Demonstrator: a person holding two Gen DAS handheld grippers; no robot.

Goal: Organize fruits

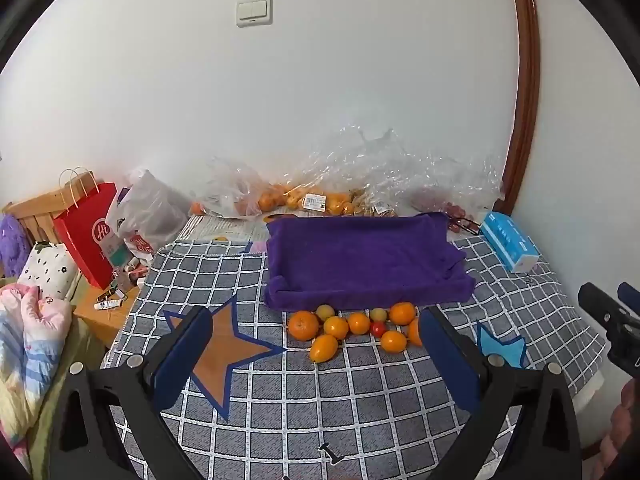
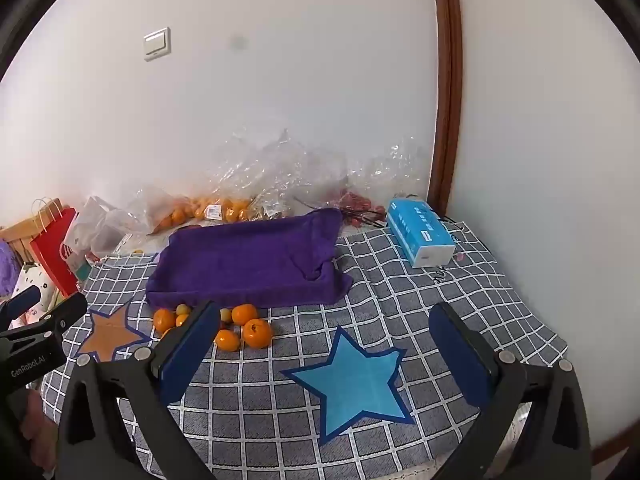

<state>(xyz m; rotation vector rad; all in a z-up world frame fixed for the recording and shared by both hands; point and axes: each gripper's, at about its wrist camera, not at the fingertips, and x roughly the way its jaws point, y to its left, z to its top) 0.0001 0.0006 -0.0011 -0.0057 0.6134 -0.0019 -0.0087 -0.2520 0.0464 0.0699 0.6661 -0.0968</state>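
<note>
A: Which step is the person on?

B: The opening one, by the look of it. The left gripper (image 1: 316,364) hangs with its jaws spread wide and nothing between the pads, and the right gripper (image 2: 328,360) is the same, apart and empty. No fruit has been lifted.

A: And where is the fruit?

B: The loose fruits (image 1: 352,328) lie in a cluster just ahead of the left gripper, a little toward its right finger, on the checked cloth (image 1: 320,408). Right behind them sits the purple towel-lined tray (image 1: 360,264), touching or nearly touching the back row. From the right gripper the cluster is ahead and off to the left, beyond its left finger.

A: What does the next move call for?

B: Probably the left gripper easing forward and down over one fruit at the near edge, such as the oval orange one (image 1: 324,347), then closing gently, since they are round and likely to roll.

A: Anything hard to read?

B: The right gripper's left finger (image 2: 188,356) covers part of the cluster, so the count is uncertain there. The bagged fruit (image 1: 304,200) by the wall blurs behind crinkled plastic.
</note>
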